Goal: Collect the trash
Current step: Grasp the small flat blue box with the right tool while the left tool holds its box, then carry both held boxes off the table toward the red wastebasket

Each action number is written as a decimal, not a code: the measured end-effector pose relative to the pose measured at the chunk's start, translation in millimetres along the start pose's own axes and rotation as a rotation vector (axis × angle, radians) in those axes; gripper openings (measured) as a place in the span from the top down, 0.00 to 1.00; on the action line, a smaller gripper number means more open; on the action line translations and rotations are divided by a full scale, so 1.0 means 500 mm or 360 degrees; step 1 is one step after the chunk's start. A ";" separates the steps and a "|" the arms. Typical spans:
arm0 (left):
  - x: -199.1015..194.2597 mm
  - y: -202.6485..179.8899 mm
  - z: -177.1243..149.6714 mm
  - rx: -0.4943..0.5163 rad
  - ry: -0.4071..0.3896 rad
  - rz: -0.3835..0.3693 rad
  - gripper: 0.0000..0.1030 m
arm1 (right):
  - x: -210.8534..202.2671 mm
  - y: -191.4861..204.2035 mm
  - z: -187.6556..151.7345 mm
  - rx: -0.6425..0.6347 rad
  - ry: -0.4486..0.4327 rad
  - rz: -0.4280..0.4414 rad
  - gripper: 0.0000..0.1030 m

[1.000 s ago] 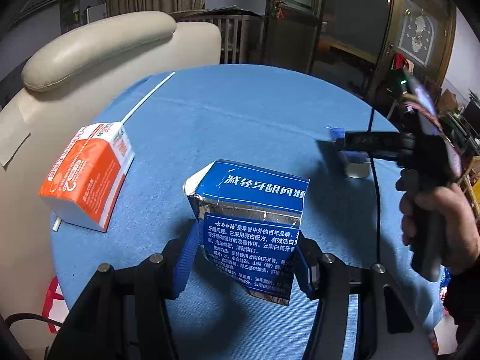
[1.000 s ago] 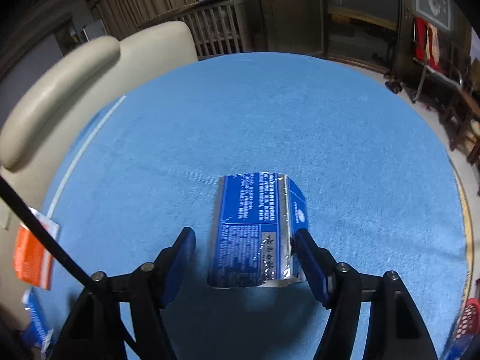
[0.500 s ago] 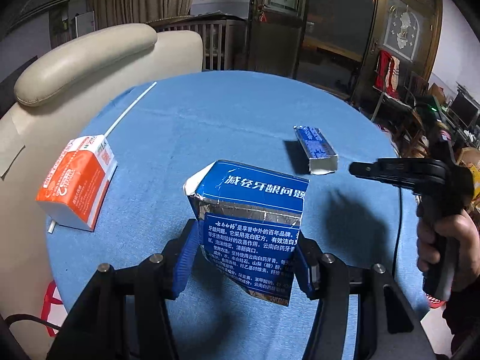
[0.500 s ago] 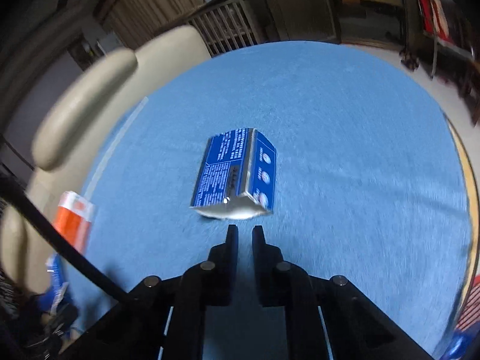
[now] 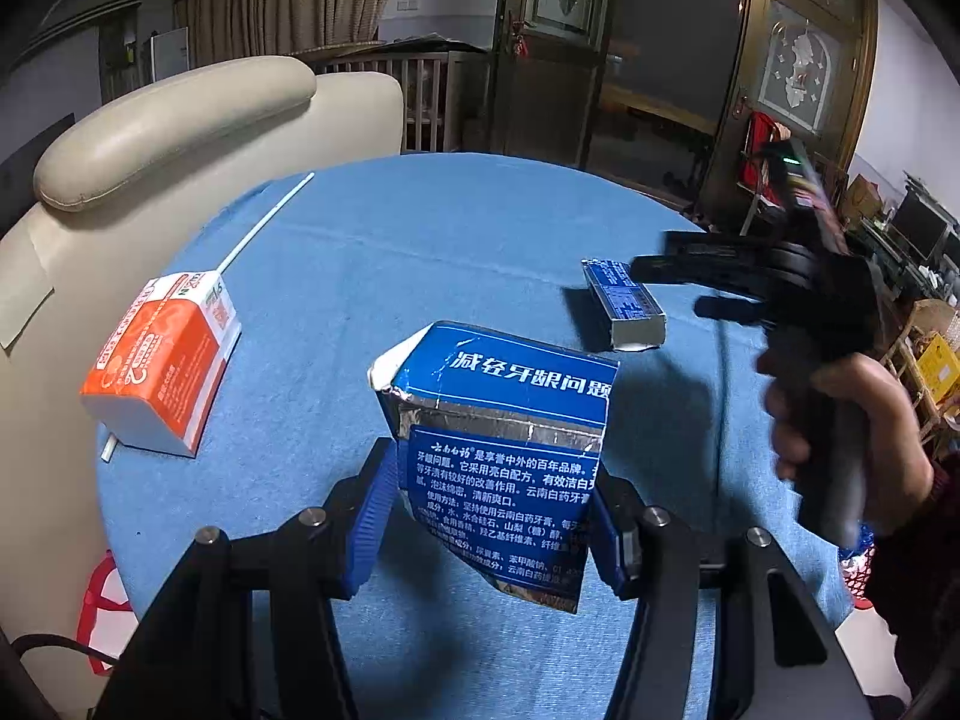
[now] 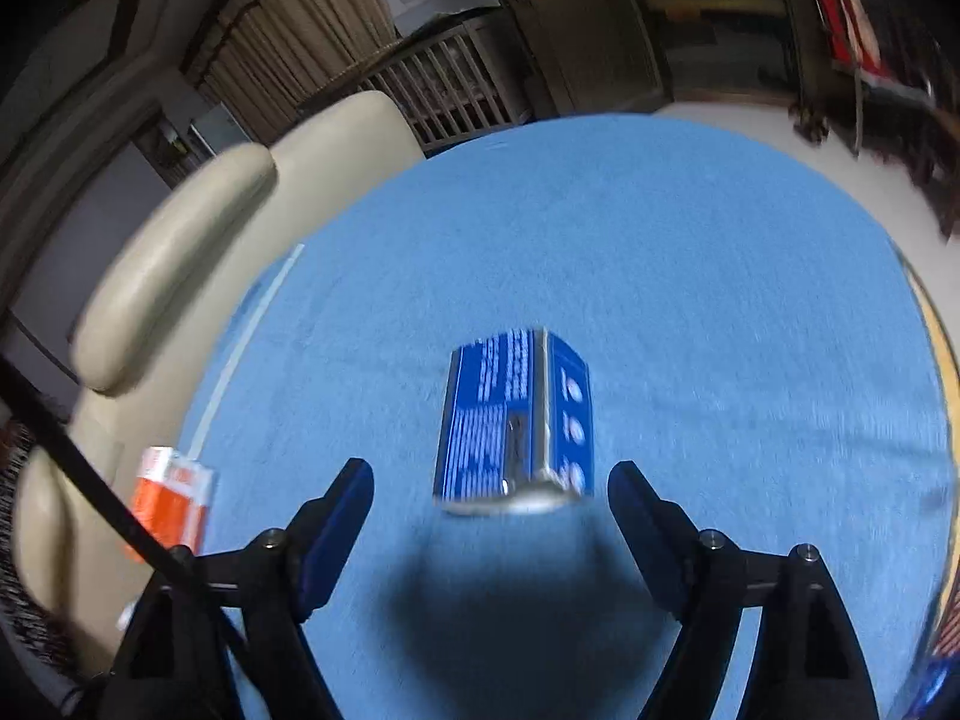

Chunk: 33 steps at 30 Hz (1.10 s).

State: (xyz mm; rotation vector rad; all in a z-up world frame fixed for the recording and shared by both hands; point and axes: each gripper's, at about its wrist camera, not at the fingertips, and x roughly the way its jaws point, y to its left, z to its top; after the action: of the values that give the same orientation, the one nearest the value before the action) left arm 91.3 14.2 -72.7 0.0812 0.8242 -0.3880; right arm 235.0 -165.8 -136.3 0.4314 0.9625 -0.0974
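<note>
One torn blue carton (image 5: 498, 474) is clamped in my left tongs (image 5: 489, 516), lifted off the table (image 5: 372, 264). My right tongs (image 6: 489, 507) have just been opening — nothing gripped — angled down just short of the small blue box (image 6: 516, 420) mid-table. The orange carton (image 5: 159, 363) lies left of it — both uncollected.

Left gripper clamped, right gripper spread

The left gripper (image 5: 492, 516) grips at 6 o'clock; the right gripper (image 6: 489, 501), jaws just opened wide and empty, is held by a hand (image 5: 840, 420) at 3 o'clock.
</note>
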 end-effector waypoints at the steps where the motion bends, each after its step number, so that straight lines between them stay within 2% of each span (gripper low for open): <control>1: 0.000 0.002 0.000 -0.0002 0.0000 0.0003 0.43 | 0.012 0.015 0.005 -0.0033 0.0004 -0.0020 0.19; 6: 0.006 0.011 0.000 -0.0013 0.0000 0.0012 0.43 | 0.082 0.079 0.016 -0.0250 0.0018 -0.0314 0.19; 8: 0.008 0.014 0.000 -0.0015 0.0003 0.0012 0.43 | 0.107 0.072 0.016 -0.0246 0.0069 -0.0391 0.21; 9: 0.008 0.015 0.000 -0.0016 0.0005 0.0014 0.43 | 0.117 0.066 0.016 -0.0226 0.0088 -0.0395 0.32; 11: 0.009 0.016 0.000 -0.0013 0.0007 0.0021 0.43 | 0.112 0.059 0.012 -0.0267 0.0034 -0.0467 0.43; 15: 0.009 0.009 0.001 -0.0008 0.0015 0.0020 0.43 | 0.075 0.029 -0.001 -0.0234 0.0045 -0.0359 0.43; 21: -0.001 -0.019 0.006 0.0037 0.0003 0.0007 0.43 | -0.028 -0.045 -0.051 -0.0102 0.0031 -0.0083 0.43; 26: -0.020 -0.056 0.012 0.0084 -0.0025 0.0003 0.43 | -0.139 -0.095 -0.106 -0.0037 -0.0049 0.0095 0.43; 33: -0.063 -0.103 0.020 0.0144 -0.0087 0.0046 0.43 | -0.289 -0.158 -0.170 0.0011 -0.0188 0.0218 0.43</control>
State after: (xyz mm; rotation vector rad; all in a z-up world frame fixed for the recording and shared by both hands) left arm 60.3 -26.1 -38.9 0.1657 0.7509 -0.3987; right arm 65.0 -219.6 -86.0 0.4912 0.8145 -0.0020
